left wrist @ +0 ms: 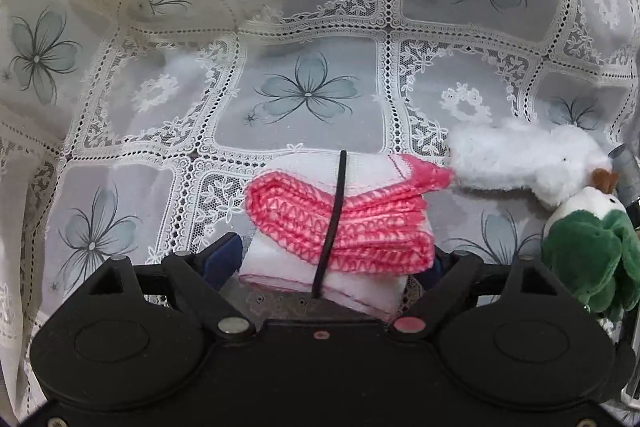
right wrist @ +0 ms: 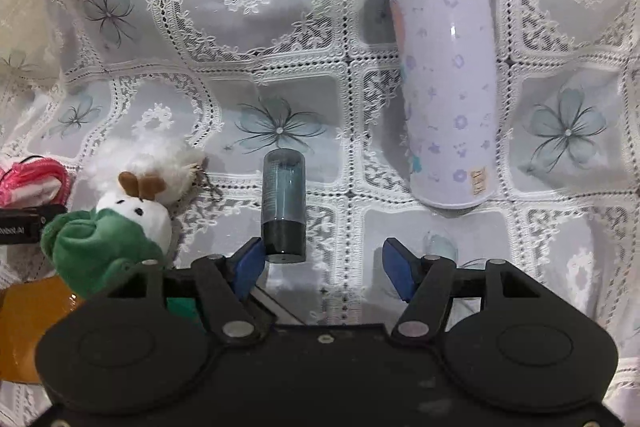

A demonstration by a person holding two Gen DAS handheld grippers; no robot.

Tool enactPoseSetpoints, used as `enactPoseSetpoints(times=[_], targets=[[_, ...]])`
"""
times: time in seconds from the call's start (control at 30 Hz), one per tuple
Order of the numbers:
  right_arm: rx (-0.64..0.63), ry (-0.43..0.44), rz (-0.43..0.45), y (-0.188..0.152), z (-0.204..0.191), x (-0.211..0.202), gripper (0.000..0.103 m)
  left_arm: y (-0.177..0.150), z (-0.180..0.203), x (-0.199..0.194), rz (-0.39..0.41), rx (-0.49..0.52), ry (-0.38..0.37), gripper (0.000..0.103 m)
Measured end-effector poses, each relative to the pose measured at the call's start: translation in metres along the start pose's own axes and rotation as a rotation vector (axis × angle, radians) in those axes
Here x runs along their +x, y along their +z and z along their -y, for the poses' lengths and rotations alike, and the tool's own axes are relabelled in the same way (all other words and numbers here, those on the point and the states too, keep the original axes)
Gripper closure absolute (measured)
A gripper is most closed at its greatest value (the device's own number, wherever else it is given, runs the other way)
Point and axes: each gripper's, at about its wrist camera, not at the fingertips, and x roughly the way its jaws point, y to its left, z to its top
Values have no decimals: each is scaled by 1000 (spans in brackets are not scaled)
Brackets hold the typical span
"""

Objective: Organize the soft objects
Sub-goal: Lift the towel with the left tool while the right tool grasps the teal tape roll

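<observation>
Folded pink-and-white cloth (left wrist: 340, 223) is seen between the left tool's (left wrist: 336, 263) spread fingers, at 6 o'clock on the counter (left wrist: 308, 7); whether it is clamped cannot be told. It is judged light, limp, best pinched mid-stack. The right tool (right wrist: 324, 267) is held apart, empty.

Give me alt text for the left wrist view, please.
The left gripper straddles a folded pink and white cloth with a black band around it, lying on a lace tablecloth. To the right lie a fluffy white toy and a green and white plush toy.
</observation>
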Motion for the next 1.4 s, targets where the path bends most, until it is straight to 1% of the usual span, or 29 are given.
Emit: enactPoseSetpoints(times=[0.13, 0.23, 0.37, 0.47, 0.57, 0.63, 0.73, 0.8, 0.93, 1.0, 1.1, 1.23, 1.4], targets=[[-10, -58, 9, -1, 11, -5, 41, 0, -2, 3, -18, 13, -9, 18], [16, -102, 13, -2, 22, -10, 41, 2, -2, 4, -34, 13, -7, 18], [64, -135, 9, -5, 34, -15, 41, 1, -1, 5, -33, 15, -3, 18], [85, -110, 17, -7, 35, -21, 41, 0, -1, 5, -23, 19, -4, 18], [85, -60, 24, -7, 28, -29, 40, 0, -1, 4, -24, 17, -5, 18], [73, -11, 41, -7, 20, -34, 40, 0, -1, 4, -28, 17, -6, 18], [1, 74, 78, -10, 2, -46, 38, 1, -1, 4, -28, 17, -7, 18], [-66, 99, 101, -14, -11, -52, 38, 1, 0, 4, -28, 17, -6, 18], [-245, 84, 161, -26, -37, -53, 38, 1, 0, 5, -23, 16, -6, 18], [-314, 89, 169, -33, -47, -51, 38, 0, 0, 4, -22, 15, -7, 18], [-360, 127, 160, -37, -52, -47, 39, 0, -1, 4, -21, 13, -9, 18], [-416, 129, 156, -43, -61, -40, 39, 0, -1, 4, -19, 11, -10, 18], [-463, 139, 131, -46, -68, -29, 40, 0, 0, 4, -19, 11, -10, 18]])
